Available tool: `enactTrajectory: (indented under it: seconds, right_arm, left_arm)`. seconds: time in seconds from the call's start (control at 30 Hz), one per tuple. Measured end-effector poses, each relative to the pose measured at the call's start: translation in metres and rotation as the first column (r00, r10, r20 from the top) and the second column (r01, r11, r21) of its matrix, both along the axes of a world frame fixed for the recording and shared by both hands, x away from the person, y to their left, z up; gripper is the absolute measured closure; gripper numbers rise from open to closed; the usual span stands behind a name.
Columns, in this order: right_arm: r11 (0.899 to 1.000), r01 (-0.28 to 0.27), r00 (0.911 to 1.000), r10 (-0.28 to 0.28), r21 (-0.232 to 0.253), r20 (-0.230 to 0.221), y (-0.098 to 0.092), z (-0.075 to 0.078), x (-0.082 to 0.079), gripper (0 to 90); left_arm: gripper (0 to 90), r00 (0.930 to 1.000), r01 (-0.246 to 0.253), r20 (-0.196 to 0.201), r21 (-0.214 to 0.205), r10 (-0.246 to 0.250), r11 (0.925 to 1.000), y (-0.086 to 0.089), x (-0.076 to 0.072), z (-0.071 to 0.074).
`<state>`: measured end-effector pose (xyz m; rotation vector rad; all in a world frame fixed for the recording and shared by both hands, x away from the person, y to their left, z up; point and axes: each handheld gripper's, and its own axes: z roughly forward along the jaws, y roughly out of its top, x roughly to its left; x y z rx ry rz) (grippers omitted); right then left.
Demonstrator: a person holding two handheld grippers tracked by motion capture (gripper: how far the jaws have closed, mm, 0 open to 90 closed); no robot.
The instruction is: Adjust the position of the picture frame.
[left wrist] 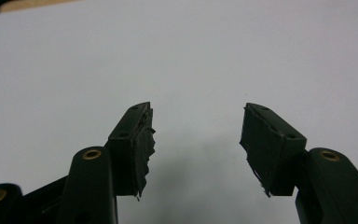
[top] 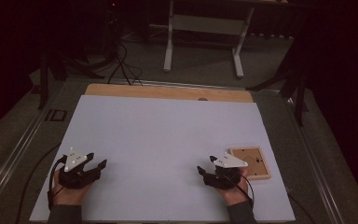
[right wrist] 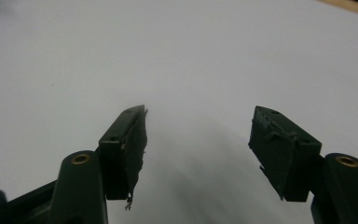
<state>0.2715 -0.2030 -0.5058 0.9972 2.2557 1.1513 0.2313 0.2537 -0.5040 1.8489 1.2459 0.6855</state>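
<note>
**Both grippers at rest on the white sheet, jaws apart, nothing held**

Landmark for all positions: the small wooden frame [top: 251, 162], a square light-wood piece with a pale face and faint markings, lying flat near the right edge of the white sheet [top: 158, 140].

Nearest the person, two sleeved forearms enter from the bottom edge. The right gripper [top: 206, 167] sits just to the left of the frame, its grey three-cornered plate touching or overlapping the frame's near left corner in the high view; whether they truly touch cannot be told. Its jaws point away from the frame, up and to the left. In the right gripper view the right gripper [right wrist: 198, 135] has its jaws standing wide apart, bare sheet between them.

The left gripper [top: 97, 160] lies well apart from the frame, far to its left, at about the same depth. In the left gripper view the left gripper [left wrist: 196, 133] likewise has jaws spread, with frayed pads [left wrist: 144, 140] and bare sheet between.

Beyond the frame, the sheet ends at a strip of wooden tabletop [top: 168, 92]. Farther still, a white table stand [top: 204, 37] and cables [top: 123, 65] occupy the dim floor.
</note>
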Motion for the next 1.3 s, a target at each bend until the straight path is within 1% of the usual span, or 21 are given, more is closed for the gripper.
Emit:
enactTrajectory:
  seconds: [0.03,0.1,0.17,0.2,0.23,0.27,0.33,0.43,0.6,0.63,0.73,0.77,0.9,0.97,1.07,1.17,1.2,1.3]
  right_arm:
    - [1.000,-0.001,1.0000,0.001,0.006,0.007,-0.001,0.001,-0.001,36.3]
    - [1.000,-0.002,0.9999,0.002,0.014,0.017,-0.004,0.004,-0.003,37.0]
    - [1.000,0.000,0.9998,0.000,0.017,0.018,-0.005,0.005,-0.003,37.0]
    - [1.000,0.000,0.9998,0.000,0.017,0.018,-0.005,0.005,-0.003,37.1]
    - [0.999,0.013,0.9998,-0.014,0.038,0.012,-0.010,0.007,-0.002,38.1]
    - [0.999,0.021,0.9997,-0.021,0.036,0.014,-0.011,0.008,-0.002,39.0]
    - [0.999,0.025,0.9994,-0.026,0.039,0.022,-0.013,0.009,-0.002,40.0]
    - [0.999,0.028,0.9991,-0.029,0.042,0.031,-0.016,0.013,-0.003,41.5]
    - [0.999,0.041,0.9984,-0.042,0.029,0.038,-0.022,0.016,-0.003,41.9]
    - [0.999,0.042,0.9985,-0.043,0.025,0.034,-0.023,0.016,-0.003,41.2]
    - [0.999,0.053,0.9979,-0.054,0.007,0.037,-0.026,0.017,-0.002,40.9]
    - [0.998,0.057,0.9977,-0.057,0.009,0.036,-0.026,0.018,-0.002,41.0]
    - [0.998,0.067,0.9964,-0.067,0.001,0.053,-0.031,0.022,-0.003,40.8]
    - [0.997,0.071,0.9960,-0.071,0.006,0.055,-0.034,0.023,-0.003,40.8]
    - [0.995,0.098,0.9941,-0.098,0.011,0.046,-0.043,0.024,-0.002,40.9]
    - [0.994,0.109,0.9928,-0.110,0.014,0.048,-0.049,0.025,-0.002,41.0]
    - [0.992,0.122,0.9913,-0.122,0.017,0.048,-0.055,0.026,-0.003,42.1]
    - [0.991,0.136,0.9896,-0.136,0.018,0.047,-0.061,0.028,-0.003,43.4]
  left_arm:
    - [43.3,1.0000,0.000,0.000,0.000,0.000,1.0000,0.000,0.000,0.000]
    - [43.2,0.9997,-0.025,-0.001,-0.016,0.025,0.9996,0.005,0.000,0.001]
    - [43.1,0.9997,-0.025,-0.001,-0.016,0.025,0.9996,0.005,0.000,0.001]
    - [43.1,0.9990,-0.044,0.006,-0.036,0.044,0.9984,0.009,0.000,0.002]
    - [43.3,0.9989,-0.046,0.006,-0.037,0.046,0.9983,0.010,-0.001,0.002]
    - [43.3,0.9989,-0.047,0.007,-0.040,0.047,0.9981,0.010,-0.001,0.002]
    - [43.2,0.9990,-0.044,0.008,-0.036,0.044,0.9984,0.010,-0.001,0.002]
    - [43.2,0.9993,-0.036,0.011,-0.015,0.036,0.9992,0.007,0.000,0.003]
    - [43.3,0.9995,-0.025,0.019,0.012,0.025,0.9996,0.004,0.000,0.004]
    - [43.3,0.9996,-0.024,0.017,0.011,0.024,0.9996,0.004,0.001,0.003]
    - [43.2,0.9997,-0.022,0.014,0.028,0.022,0.9994,0.003,0.003,0.003]
    - [43.2,0.9997,-0.023,0.011,0.032,0.022,0.9992,0.003,0.004,0.002]
    - [43.3,0.9997,-0.024,0.007,0.034,0.024,0.9991,0.003,0.005,0.001]
    - [43.2,0.9997,-0.024,0.007,0.034,0.024,0.9991,0.003,0.005,0.001]
    - [43.2,0.9997,-0.025,0.008,0.037,0.025,0.9990,0.003,0.005,0.001]
    - [43.3,0.9996,-0.026,0.009,0.038,0.025,0.9990,0.003,0.005,0.001]
    - [43.2,0.9995,-0.031,0.012,0.033,0.031,0.9990,0.004,0.005,0.002]
    - [43.3,0.9995,-0.031,0.009,0.034,0.031,0.9989,0.004,0.005,0.001]
